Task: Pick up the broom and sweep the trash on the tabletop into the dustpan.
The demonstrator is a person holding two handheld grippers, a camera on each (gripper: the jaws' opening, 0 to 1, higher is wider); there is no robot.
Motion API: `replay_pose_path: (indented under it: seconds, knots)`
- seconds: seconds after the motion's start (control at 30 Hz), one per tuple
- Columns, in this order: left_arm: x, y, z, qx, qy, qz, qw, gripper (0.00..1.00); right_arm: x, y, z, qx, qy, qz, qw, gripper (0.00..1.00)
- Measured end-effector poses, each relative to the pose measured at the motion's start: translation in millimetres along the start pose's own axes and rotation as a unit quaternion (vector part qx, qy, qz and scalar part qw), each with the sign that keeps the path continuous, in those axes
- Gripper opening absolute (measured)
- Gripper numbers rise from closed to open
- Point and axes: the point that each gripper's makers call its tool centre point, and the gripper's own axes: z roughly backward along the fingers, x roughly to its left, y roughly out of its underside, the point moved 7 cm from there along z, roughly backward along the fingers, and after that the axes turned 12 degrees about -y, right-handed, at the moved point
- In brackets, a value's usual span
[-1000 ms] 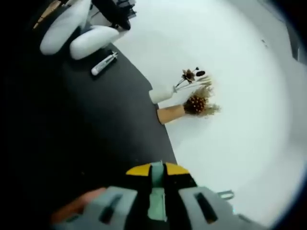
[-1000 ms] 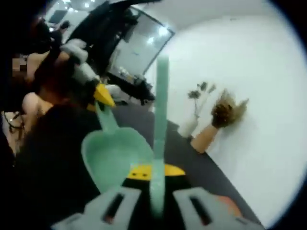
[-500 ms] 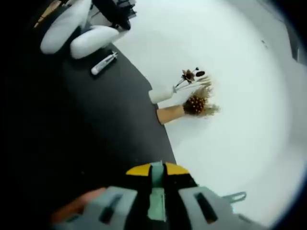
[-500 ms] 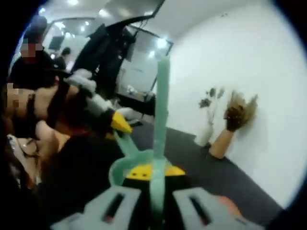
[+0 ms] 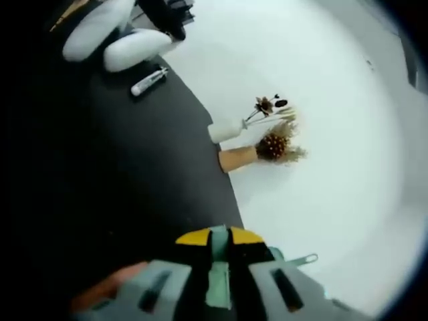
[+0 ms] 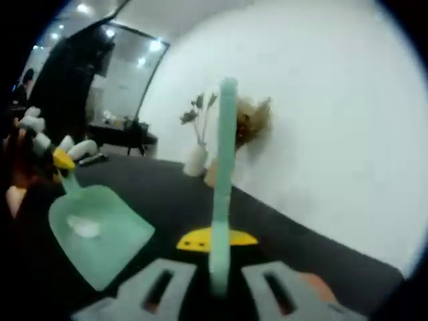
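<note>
While the right gripper clamps one upright green broom handle and the left gripper pinches one dustpan holding pale scraps, two vases with dried flowers stand on the black tabletop.

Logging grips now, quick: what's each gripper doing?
Left gripper: shut on the dustpan handle.
Right gripper: shut on the broom handle.

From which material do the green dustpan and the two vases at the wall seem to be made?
The dustpan looks like moulded plastic: one even mint green colour, a thin smooth pan with a soft sheen. The white vase seems glazed ceramic or glass, since it is smooth and faintly glossy. The tan vase is matte and even brown, so perhaps unglazed clay, wood or paper; the blur leaves this open.
</note>
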Motion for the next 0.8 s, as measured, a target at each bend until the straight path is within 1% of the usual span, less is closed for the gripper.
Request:
replay_pose_path:
  seconds: [0.03,0.07,0.1,0.13,0.17,0.2,0.27,0.3,0.37,0.43,0.47,0.5,0.57,0.6,0.63,0.67,0.7,0.73,0.77,0.8]
  knots:
    - [-0.9,0.3,0.1,0.000,0.001,-0.001,1.0000,0.10,-4.8,-1.3,-6.5,0.003,-0.003,-0.002,1.0000,0.02]
    - [-2.2,0.5,0.2,0.000,0.001,-0.004,1.0000,0.10,-3.4,-0.1,-9.0,0.008,-0.007,-0.001,0.9999,0.02]
    - [-2.5,0.6,0.1,0.000,0.002,-0.005,1.0000,0.10,2.5,1.3,-8.3,0.010,-0.014,0.007,0.9998,0.02]
    - [-3.1,0.5,-0.2,0.000,0.002,-0.005,1.0000,0.10,8.3,1.2,-9.1,0.014,-0.031,0.014,0.9993,0.02]
    - [-3.3,0.6,-0.3,0.000,0.002,-0.006,1.0000,0.10,11.6,-2.4,-12.8,0.007,-0.049,0.015,0.9987,0.02]
    - [-3.4,0.8,-0.3,0.000,0.002,-0.006,1.0000,0.10,18.8,-8.9,-12.4,-0.009,-0.074,0.008,0.9972,0.02]
    - [-3.0,0.7,-0.6,0.000,0.002,-0.006,1.0000,0.10,27.0,-19.9,-11.0,-0.046,-0.116,-0.028,0.9918,0.02]
    - [-2.6,0.6,-0.7,0.001,0.002,-0.005,1.0000,0.10,28.6,-24.1,-4.6,-0.061,-0.109,-0.046,0.9911,0.02]
    - [-1.8,1.2,-0.5,0.001,0.003,-0.003,1.0000,0.10,20.3,-33.9,-2.5,-0.066,-0.081,-0.028,0.9941,0.02]
    - [-1.3,1.5,-0.4,0.002,0.002,-0.002,1.0000,0.10,12.4,-32.4,-3.7,-0.053,-0.056,-0.030,0.9965,0.02]
    - [-1.1,1.5,-0.5,0.002,0.002,-0.002,1.0000,0.10,8.9,-28.1,-5.9,-0.040,-0.046,-0.033,0.9976,0.02]
    - [-1.1,1.5,-0.4,0.002,0.002,-0.001,1.0000,0.10,9.7,-22.6,-7.2,-0.021,-0.045,-0.028,0.9984,0.02]
    - [-1.6,1.5,-0.4,0.002,0.003,-0.002,1.0000,0.10,16.3,-10.2,-14.4,0.003,-0.058,-0.016,0.9982,0.02]
    - [-1.8,1.4,-0.5,0.002,0.003,-0.002,1.0000,0.10,20.3,-7.1,-18.0,0.012,-0.066,-0.011,0.9977,0.02]
    - [-2.1,1.4,-0.5,0.002,0.003,-0.002,1.0000,0.10,30.1,-5.0,-15.6,0.010,-0.073,0.002,0.9973,0.02]
    - [-2.5,1.6,-0.5,0.002,0.003,-0.002,1.0000,0.10,35.8,-8.5,-15.7,0.007,-0.080,0.009,0.9967,0.02]
    - [-2.6,1.8,-0.5,0.002,0.003,-0.003,1.0000,0.10,32.1,-13.2,-16.5,0.010,-0.083,0.016,0.9964,0.02]
    - [-2.8,1.9,-0.5,0.002,0.003,-0.003,1.0000,0.10,35.2,-16.4,-15.8,0.002,-0.088,0.021,0.9959,0.02]
    - [-2.8,2.2,-0.6,0.002,0.003,-0.003,1.0000,0.10,43.4,-23.1,-16.9,-0.017,-0.112,0.019,0.9934,0.02]
    - [-2.6,2.3,-0.8,0.002,0.003,-0.003,1.0000,0.10,50.6,-28.4,-15.8,-0.032,-0.137,-0.002,0.9901,0.02]
